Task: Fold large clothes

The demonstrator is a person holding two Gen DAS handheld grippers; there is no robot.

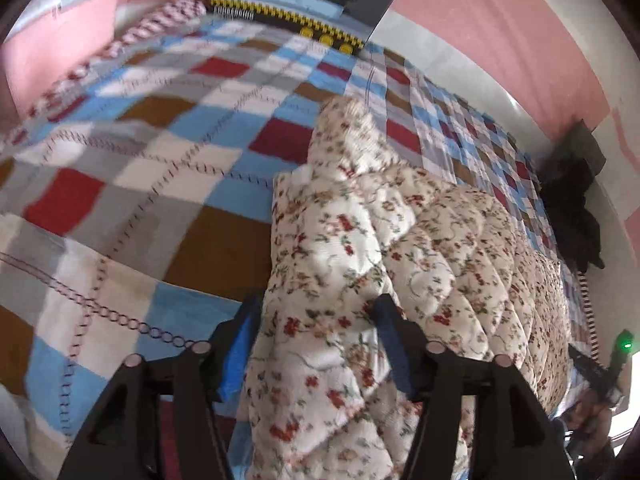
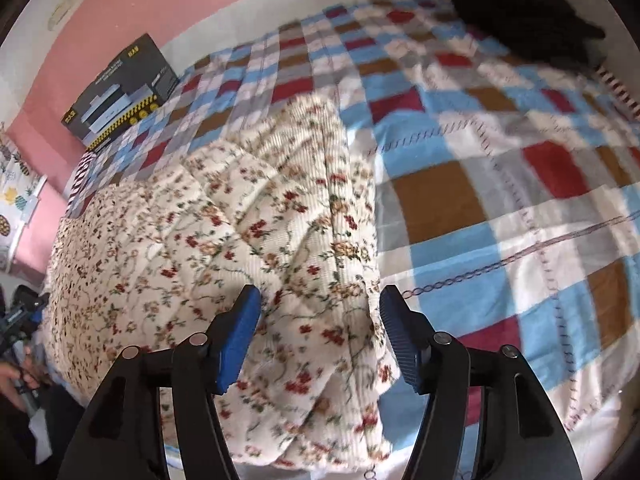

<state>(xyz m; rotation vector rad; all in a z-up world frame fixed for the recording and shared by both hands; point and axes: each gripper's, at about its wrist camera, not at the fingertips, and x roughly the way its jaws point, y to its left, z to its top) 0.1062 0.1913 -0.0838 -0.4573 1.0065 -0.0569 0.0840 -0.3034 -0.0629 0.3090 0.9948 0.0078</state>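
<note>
While the floral quilted garment (image 1: 400,248) lies bunched on the checked blanket (image 1: 140,128), the left gripper (image 1: 316,340) straddles its edge, jaws apart; the right gripper (image 2: 320,332) likewise stands open, pads seemingly clear of the cloth.

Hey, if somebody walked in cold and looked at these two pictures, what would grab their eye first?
First the cream floral quilted garment, lying bunched on the bed, with one end between each gripper's blue fingers. Under it the checked blanket, in red, blue, brown and grey squares, covers the whole bed. At the far edge a dark printed box leans against the pink wall, and a heap of black clothing sits in a corner.
</note>
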